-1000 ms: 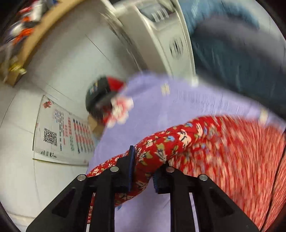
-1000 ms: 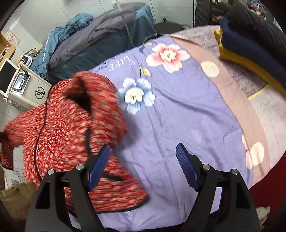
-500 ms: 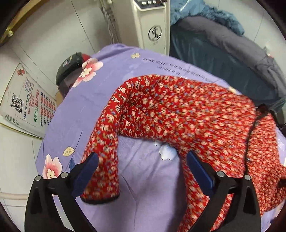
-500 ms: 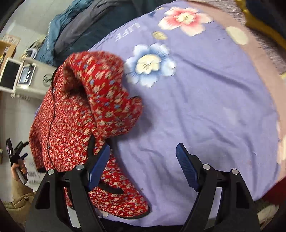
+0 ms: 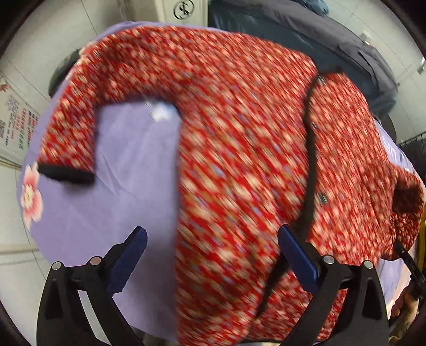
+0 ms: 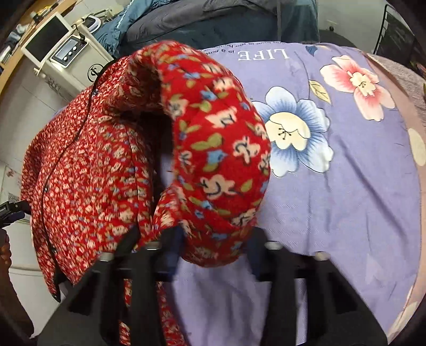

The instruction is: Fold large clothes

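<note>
A red floral jacket lies spread on a lilac flowered sheet, with one black-cuffed sleeve bent down at the left and a black placket down its front. My left gripper is open and empty just above the jacket's lower edge. In the right wrist view the jacket's other sleeve stands curled up right in front of my right gripper. Its blurred jaws have come close around the sleeve end; I cannot tell whether they grip it.
A white machine with a screen stands past the table's far left. Dark blue and grey bedding is piled behind. The sheet lies bare on the right. A paper notice lies on the floor at left.
My left gripper let go of the sleeve a second ago and has moved right over the jacket body. My right gripper's jaws have closed in from wide open around the curled sleeve end.
</note>
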The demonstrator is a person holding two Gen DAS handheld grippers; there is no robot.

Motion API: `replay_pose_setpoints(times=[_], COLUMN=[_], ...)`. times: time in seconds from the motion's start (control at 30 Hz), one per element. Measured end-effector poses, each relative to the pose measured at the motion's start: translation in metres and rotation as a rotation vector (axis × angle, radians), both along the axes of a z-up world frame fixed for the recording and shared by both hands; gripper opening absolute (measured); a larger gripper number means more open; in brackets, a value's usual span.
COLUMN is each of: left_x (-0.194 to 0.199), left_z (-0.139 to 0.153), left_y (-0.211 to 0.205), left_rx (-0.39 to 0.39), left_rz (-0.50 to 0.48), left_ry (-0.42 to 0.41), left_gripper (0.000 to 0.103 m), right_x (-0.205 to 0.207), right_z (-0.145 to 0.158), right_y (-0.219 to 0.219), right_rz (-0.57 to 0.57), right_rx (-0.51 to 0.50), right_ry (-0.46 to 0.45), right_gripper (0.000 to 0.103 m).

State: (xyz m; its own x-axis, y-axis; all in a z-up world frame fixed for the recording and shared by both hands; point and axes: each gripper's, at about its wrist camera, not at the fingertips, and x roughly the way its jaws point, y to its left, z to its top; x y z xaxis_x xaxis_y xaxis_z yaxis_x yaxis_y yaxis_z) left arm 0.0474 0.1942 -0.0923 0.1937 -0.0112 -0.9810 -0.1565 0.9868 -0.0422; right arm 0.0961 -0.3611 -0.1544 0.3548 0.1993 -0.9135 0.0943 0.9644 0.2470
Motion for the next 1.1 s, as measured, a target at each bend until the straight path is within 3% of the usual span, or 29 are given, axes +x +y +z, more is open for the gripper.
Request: replay_pose_setpoints(times=[0.1,0.2,0.33,0.4,0.47,0.53,0.57,0.63,0.7,0.73,0.8,0.9,0.97,1.07,1.1], left_x=[-0.011,-0.013,-0.008,-0.006,-0.006,-0.01,-0.013,-0.02,-0.03,-0.036,-0.045,-0.058,-0.059,-0.062,-0.062], left_z=[0.001,0.005,0.011,0.015,0.019,0.021,0.021,0.02,0.012,0.007,-0.002,-0.013,-0.014,-0.013,-0.015], left_y=[-0.015,-0.02,-0.024,-0.025,-0.028,-0.029,-0.029,-0.022,-0.012,-0.004,0.013,0.046,0.065,0.092,0.099], left_rx=[-0.003,-0.021,-0.04,-0.047,-0.052,-0.057,-0.056,-0.049,-0.044,-0.039,-0.034,-0.009,0.015,0.05,0.06], left_rz=[-0.013,-0.008,0.0,0.0,-0.009,-0.022,-0.027,-0.026,-0.007,0.016,0.06,0.122,0.134,0.119,0.101], left_ry=[-0.002,-0.017,-0.035,-0.045,-0.057,-0.067,-0.067,-0.058,-0.039,-0.025,-0.002,0.026,0.016,-0.015,-0.016], left_gripper=[0.097,0.097,0.097,0.097,0.097,0.097,0.097,0.097,0.097,0.097,0.097,0.097,0.097,0.097,0.097], right_x=[-0.008,-0.001,0.032,0.046,0.062,0.072,0.075,0.072,0.049,0.039,0.014,-0.013,-0.021,-0.031,-0.034], right_z=[0.032,0.098,0.17,0.17,0.143,0.108,0.077,0.021,-0.009,-0.017,-0.016,0.004,0.014,0.029,0.026], right_y=[-0.01,-0.038,-0.091,-0.086,-0.079,-0.082,-0.087,-0.09,-0.086,-0.079,-0.069,-0.056,-0.039,-0.024,-0.013], right_rz=[0.02,0.1,0.089,0.167,0.227,0.23,0.229,0.214,0.225,0.223,0.211,0.15,0.141,0.178,0.195], right_rx=[-0.17,-0.536,-0.763,-0.919,-1.018,-1.012,-1.014,-1.017,-0.919,-0.893,-0.843,-0.684,-0.538,-0.176,-0.101], right_ry=[-0.034,-0.148,-0.224,-0.261,-0.22,-0.159,-0.093,0.067,0.105,0.098,0.054,-0.005,-0.01,0.006,0.023], right_gripper=[0.018,0.016,0.016,0.017,0.017,0.024,0.029,0.06,0.063,0.073,0.08,0.083,0.083,0.087,0.087])
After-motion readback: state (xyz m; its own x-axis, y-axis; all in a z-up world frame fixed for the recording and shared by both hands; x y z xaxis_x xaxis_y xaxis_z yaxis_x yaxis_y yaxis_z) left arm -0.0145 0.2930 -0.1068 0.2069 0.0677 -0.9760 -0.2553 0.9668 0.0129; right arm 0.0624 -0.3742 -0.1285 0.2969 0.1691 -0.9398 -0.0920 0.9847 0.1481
